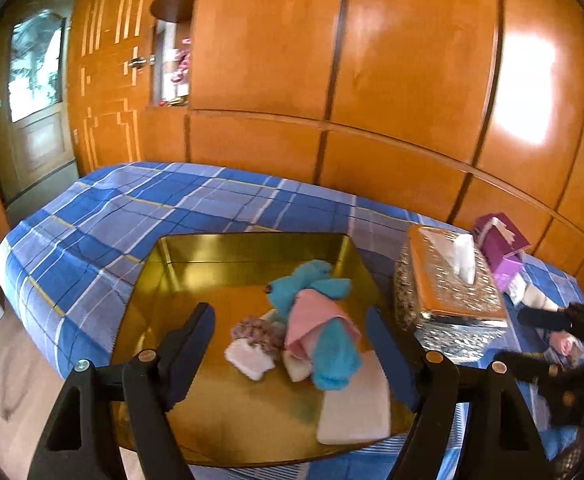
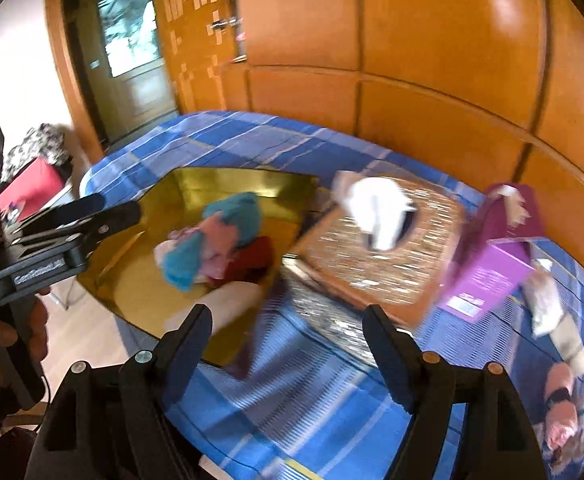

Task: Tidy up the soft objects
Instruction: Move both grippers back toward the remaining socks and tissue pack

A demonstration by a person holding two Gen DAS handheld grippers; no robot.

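A gold tin (image 1: 251, 242) lies on the blue plaid bed cover. In it are a teal fluffy cloth (image 1: 312, 284), a pink cloth (image 1: 316, 320), a mauve scrunchie (image 1: 255, 330), a small white pad (image 1: 249, 358) and a flat white foam pad (image 1: 356, 404). My left gripper (image 1: 292, 354) hovers over the tin's near half, open, with nothing touching its fingers. My right gripper (image 2: 287, 344) is open over the bed cover, in front of the tissue box (image 2: 372, 248) and right of the tin (image 2: 227, 180). A pink soft item (image 2: 560, 396) and a white one (image 2: 548, 304) lie on the bed at the right.
A glittery tissue box (image 1: 448, 292) stands right of the tin, with a purple carton (image 1: 500, 240) behind it. Wooden wardrobe doors (image 1: 372, 80) back the bed. The left gripper (image 2: 111, 208), held by a hand, shows at the left of the right wrist view. The floor lies left of the bed.
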